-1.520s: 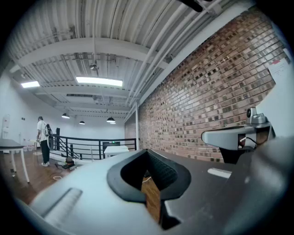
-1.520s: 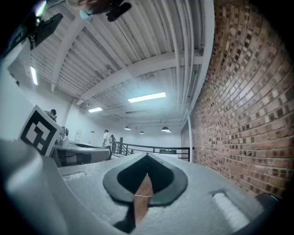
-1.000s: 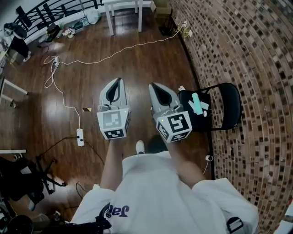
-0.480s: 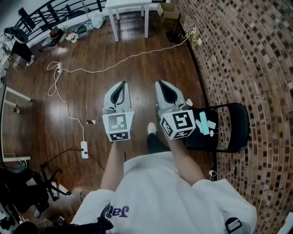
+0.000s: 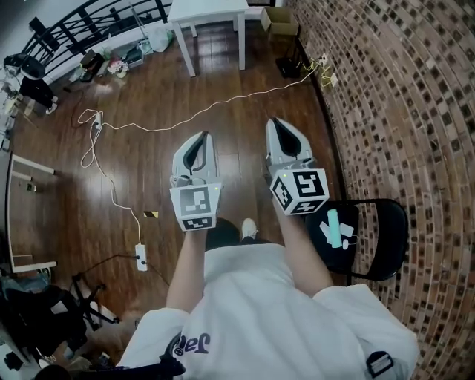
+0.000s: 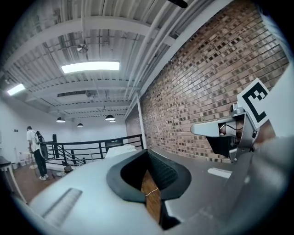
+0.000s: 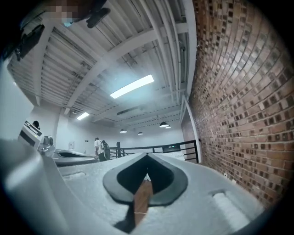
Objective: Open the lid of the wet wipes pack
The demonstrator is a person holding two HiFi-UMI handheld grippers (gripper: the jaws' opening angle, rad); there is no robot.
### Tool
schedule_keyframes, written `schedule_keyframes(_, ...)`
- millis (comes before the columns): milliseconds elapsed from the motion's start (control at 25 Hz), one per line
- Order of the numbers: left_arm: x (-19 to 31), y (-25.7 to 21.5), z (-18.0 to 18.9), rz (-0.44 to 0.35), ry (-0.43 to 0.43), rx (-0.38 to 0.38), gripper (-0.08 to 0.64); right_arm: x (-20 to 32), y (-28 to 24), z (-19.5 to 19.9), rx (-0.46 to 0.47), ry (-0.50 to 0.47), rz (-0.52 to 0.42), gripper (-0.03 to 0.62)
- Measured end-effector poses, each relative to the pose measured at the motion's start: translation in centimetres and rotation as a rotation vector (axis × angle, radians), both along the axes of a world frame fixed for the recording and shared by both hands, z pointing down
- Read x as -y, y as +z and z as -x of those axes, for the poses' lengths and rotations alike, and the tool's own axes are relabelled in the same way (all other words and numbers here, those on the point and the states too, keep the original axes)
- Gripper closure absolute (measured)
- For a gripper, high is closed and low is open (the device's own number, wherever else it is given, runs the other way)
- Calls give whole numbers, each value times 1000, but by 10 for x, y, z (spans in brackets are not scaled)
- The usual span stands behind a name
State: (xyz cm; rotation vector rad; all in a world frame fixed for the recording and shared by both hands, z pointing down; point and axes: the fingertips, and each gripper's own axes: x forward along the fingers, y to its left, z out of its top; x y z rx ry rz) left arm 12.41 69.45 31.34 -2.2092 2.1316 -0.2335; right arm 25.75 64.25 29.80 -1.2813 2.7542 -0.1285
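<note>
The wet wipes pack [image 5: 333, 226], teal and white, lies on the seat of a black folding chair [image 5: 371, 237] at the lower right of the head view. Both grippers are held up at chest height, away from it, and point out over the wooden floor. My left gripper [image 5: 205, 136] is shut with nothing in it. My right gripper [image 5: 277, 123] is also shut and empty, and its marker cube [image 5: 300, 191] is just up-left of the chair. In the left gripper view the jaw tips meet [image 6: 147, 150]; in the right gripper view they meet too [image 7: 147, 155]. Neither gripper view shows the pack.
A brick wall [image 5: 401, 111] runs along the right behind the chair. A white cable [image 5: 223, 104] crosses the floor to a power strip [image 5: 139, 257]. A white table [image 5: 208, 15] and a cardboard box [image 5: 276, 18] stand far ahead. Black gear [image 5: 44, 312] sits lower left.
The head view has shifted, so the chair and pack now lie lower and further right. Both grippers have moved forward; the right one no longer overlaps the chair. Both stay shut.
</note>
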Motion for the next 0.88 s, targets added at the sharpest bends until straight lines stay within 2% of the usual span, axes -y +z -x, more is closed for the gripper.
schedule_keyframes(200, 44, 24, 30, 57, -26, -29, 545, 30, 25, 32, 21, -67, 97, 603)
schedule_keyframes(360, 105, 28, 48, 43, -2, -46, 545, 73, 23, 68, 4, -101, 75, 603)
schedule_keyframes(520, 173, 41, 65, 58, 40, -59, 545, 137, 32, 96, -26, -90, 90, 603)
schedule_keyframes(720, 257, 36, 126, 39, 67, -52, 544, 231, 29, 147, -58, -67, 79, 603)
schedule_keyframes(800, 289, 38, 147, 56, 97, -12, 543, 266, 28, 169, -65, -58, 85, 603)
schedule_keyframes(880, 318, 38, 168, 75, 102, -8, 543, 291, 25, 191, -80, -61, 81, 603)
